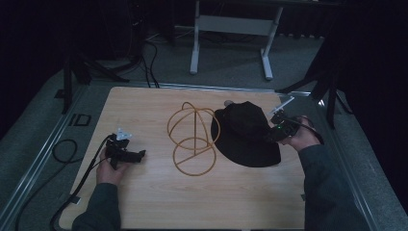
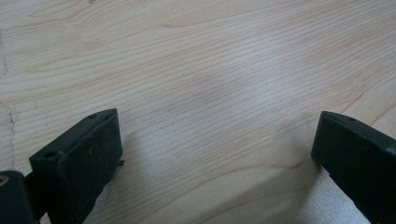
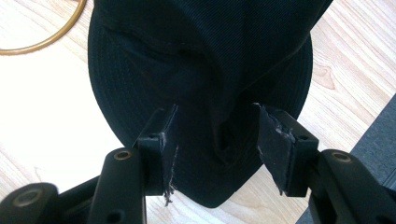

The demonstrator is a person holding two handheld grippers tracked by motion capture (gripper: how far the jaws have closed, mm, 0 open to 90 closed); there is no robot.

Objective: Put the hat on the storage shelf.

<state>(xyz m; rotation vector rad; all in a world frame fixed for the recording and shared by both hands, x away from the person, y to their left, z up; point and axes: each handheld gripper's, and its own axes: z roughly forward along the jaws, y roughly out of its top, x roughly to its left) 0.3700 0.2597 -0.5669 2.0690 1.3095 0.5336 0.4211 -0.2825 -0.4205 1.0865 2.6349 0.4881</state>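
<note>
Fingers (image 3: 275, 140) straddling one black hat (image 1: 246, 132), one wire stand (image 1: 193, 138)

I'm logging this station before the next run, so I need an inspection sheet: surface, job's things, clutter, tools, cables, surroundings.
Surface: wooden table, pale grain, bare between things.
Job's things: black hat lying at right; gold wire stand at centre, beside the hat.
Clutter: nothing seen.
Tools: left tool open over bare wood, holding nothing; right tool open, jaws either side of a fold of the hat.
Cables: one trails from the left tool off the table's left edge; more on the floor behind.
Surroundings: dark room, white frame legs beyond the table.
</note>
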